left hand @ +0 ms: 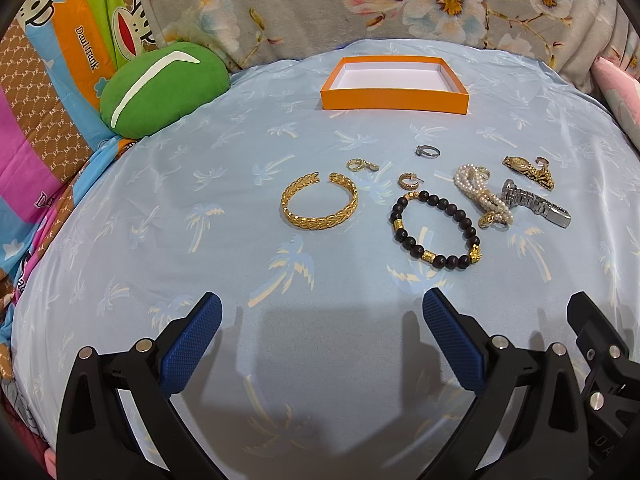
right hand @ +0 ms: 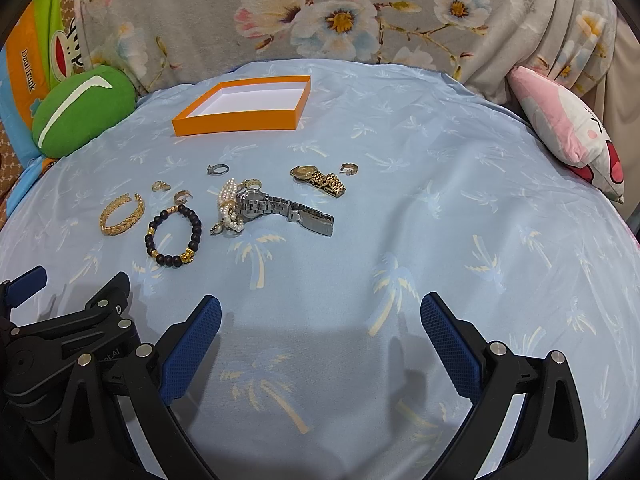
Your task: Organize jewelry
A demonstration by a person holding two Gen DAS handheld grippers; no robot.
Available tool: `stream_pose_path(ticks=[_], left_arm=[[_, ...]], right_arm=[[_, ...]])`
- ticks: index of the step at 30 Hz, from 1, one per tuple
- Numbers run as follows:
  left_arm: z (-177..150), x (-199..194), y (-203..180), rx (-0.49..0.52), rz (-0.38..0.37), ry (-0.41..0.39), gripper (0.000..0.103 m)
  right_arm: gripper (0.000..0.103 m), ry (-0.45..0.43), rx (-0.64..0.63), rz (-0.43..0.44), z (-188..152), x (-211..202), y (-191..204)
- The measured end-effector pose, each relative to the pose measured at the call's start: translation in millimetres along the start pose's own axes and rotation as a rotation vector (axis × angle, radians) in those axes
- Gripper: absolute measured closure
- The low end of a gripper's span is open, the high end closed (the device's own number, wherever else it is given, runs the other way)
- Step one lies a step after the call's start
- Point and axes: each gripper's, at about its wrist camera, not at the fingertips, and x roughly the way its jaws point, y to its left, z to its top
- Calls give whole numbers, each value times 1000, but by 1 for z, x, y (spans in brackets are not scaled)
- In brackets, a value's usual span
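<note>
An empty orange box (left hand: 394,100) (right hand: 240,123) with a white inside lies at the back of the blue palm-print bedsheet. In front of it lie a gold bangle (left hand: 319,207) (right hand: 121,215), a black bead bracelet (left hand: 437,229) (right hand: 175,235), a pearl bracelet (left hand: 482,194) (right hand: 229,209), a silver watch (left hand: 534,202) (right hand: 285,209), a gold watch (left hand: 529,171) (right hand: 319,179), a silver ring (left hand: 427,151) (right hand: 218,169) and small gold earrings (left hand: 361,165). My left gripper (left hand: 322,320) is open and empty, near the front. My right gripper (right hand: 320,318) is open and empty beside it.
A green cushion (left hand: 160,88) (right hand: 82,110) sits at the back left. A pink and white pillow (right hand: 568,132) lies at the right. A floral blanket (left hand: 360,8) rises behind the box. Bright cartoon bedding (left hand: 48,80) borders the left.
</note>
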Motion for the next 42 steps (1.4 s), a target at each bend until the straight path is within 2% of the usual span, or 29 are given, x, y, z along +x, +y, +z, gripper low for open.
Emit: stream_pose_path(ticks=[15,22,28,31,34,37,42], left_arm=[[2,3,-4,-4,-12,3,5],[3,-2,0,-23,-38,-18,5],[7,2,13,-5,-34,-13,5],[12,8,28,-20,-57,4,5],[19,16,46,-51,-77,26,5],[25,23,59,-87,-101,37,5],[31,30,59,-56,-121,31,5]], right_arm=[[5,9,4,10,1,1,0],[5,33,16,80,1,7,-3],[6,-42,-92,75,16,4,-4],[14,-67,-159,103,29,10,-7],[25,-55,-201,155,42,23,-12],[32,-35,-241,202,52,39,-12],[43,18,-337,267,63,66,-5]])
